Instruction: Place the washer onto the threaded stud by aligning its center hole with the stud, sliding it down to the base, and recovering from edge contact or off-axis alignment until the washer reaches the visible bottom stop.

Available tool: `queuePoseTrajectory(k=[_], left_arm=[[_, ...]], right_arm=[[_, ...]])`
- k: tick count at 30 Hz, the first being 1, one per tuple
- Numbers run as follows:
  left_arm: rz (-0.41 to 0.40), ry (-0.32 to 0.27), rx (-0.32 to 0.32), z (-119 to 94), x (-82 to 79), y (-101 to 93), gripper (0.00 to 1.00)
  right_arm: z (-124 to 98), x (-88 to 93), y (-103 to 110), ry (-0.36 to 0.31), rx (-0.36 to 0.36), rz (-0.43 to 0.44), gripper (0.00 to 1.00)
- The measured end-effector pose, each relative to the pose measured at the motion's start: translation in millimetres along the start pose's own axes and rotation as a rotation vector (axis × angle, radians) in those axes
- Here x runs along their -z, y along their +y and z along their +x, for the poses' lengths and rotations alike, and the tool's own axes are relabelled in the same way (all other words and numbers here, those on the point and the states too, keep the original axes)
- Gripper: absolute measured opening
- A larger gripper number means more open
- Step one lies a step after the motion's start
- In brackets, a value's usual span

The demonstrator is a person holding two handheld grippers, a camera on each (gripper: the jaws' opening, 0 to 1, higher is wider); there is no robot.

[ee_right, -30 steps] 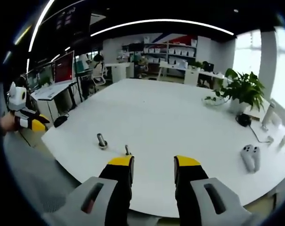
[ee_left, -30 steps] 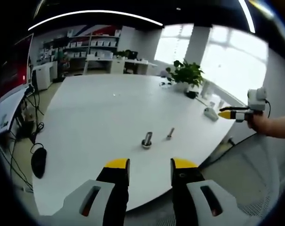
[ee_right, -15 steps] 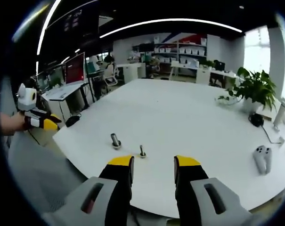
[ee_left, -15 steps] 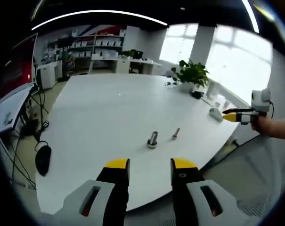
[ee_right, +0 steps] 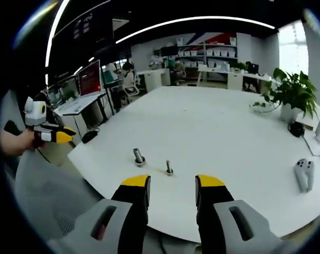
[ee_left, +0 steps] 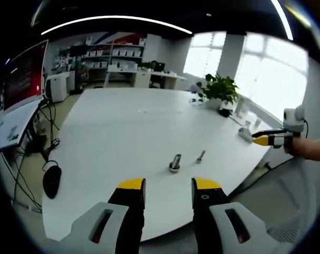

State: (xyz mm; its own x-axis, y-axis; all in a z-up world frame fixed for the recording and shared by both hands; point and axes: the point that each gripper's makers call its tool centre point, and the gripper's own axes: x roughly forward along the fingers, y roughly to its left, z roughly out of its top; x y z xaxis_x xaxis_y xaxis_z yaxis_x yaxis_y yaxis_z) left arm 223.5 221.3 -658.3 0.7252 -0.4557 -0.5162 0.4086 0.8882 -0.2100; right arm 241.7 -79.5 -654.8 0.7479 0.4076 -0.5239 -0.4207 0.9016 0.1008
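- Two small metal pieces stand on the white table (ee_left: 112,132): a threaded stud (ee_left: 175,162) on a round base, and a thinner bolt (ee_left: 201,155) just beside it; whether the ring at the stud's foot is the washer is too small to tell.
- One left gripper (ee_left: 167,186) hangs with jaws apart and nothing between them; the stud lies at about 12 o'clock beyond its tips, the bolt at 1 o'clock, both well apart from it.
- One right gripper (ee_right: 172,183) is likewise spread and empty; in the right gripper view the bolt (ee_right: 169,168) sits at 12 o'clock near its tips, the stud (ee_right: 138,156) at 11 o'clock.
- Both pieces stand near the table's near edge; broad bare tabletop stretches beyond them toward one potted plant (ee_left: 220,90); one white controller (ee_right: 303,174) lies at 3 o'clock of the right gripper.
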Motion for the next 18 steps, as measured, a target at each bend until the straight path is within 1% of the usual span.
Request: queuePoseTrajectory(k=[5, 7, 9, 11, 13, 16, 18], left_arm=[[0.003, -0.016, -0.009, -1.1, -3.2, 1.6, 0.33], [0.008, -0.027, -0.021, -2.5, -5.1, 3.4, 0.34], [0.0, -0.031, -0.025, -3.2, -5.7, 3.9, 0.34], [0.007, -0.039, -0.034, -4.2, -7.2, 5.2, 0.34], [0.005, -0.045, -0.03, -4.1, -8.4, 4.8, 0.34], [0.014, -0.039, -0.033, -4.1, -8.1, 4.8, 0.34], [0.004, -0.048, -0.03, -4.6, -8.8, 4.8, 0.34]], right_arm=[[0.6, -2.0, 5.9, -0.01, -0.027, -0.003, 0.36], [0.4, -2.5, 8.1, -0.014, -0.038, 0.005, 0.36], [0.5, -3.0, 8.7, -0.018, -0.044, 0.002, 0.36], [0.9, -2.7, 11.8, -0.016, -0.06, 0.004, 0.36], [1.7, -2.3, 15.1, -0.012, -0.075, -0.001, 0.36], [1.8, -3.0, 16.4, -0.013, -0.079, -0.011, 0.36], [0.7, -4.5, 14.6, -0.023, -0.076, 0.001, 0.36]])
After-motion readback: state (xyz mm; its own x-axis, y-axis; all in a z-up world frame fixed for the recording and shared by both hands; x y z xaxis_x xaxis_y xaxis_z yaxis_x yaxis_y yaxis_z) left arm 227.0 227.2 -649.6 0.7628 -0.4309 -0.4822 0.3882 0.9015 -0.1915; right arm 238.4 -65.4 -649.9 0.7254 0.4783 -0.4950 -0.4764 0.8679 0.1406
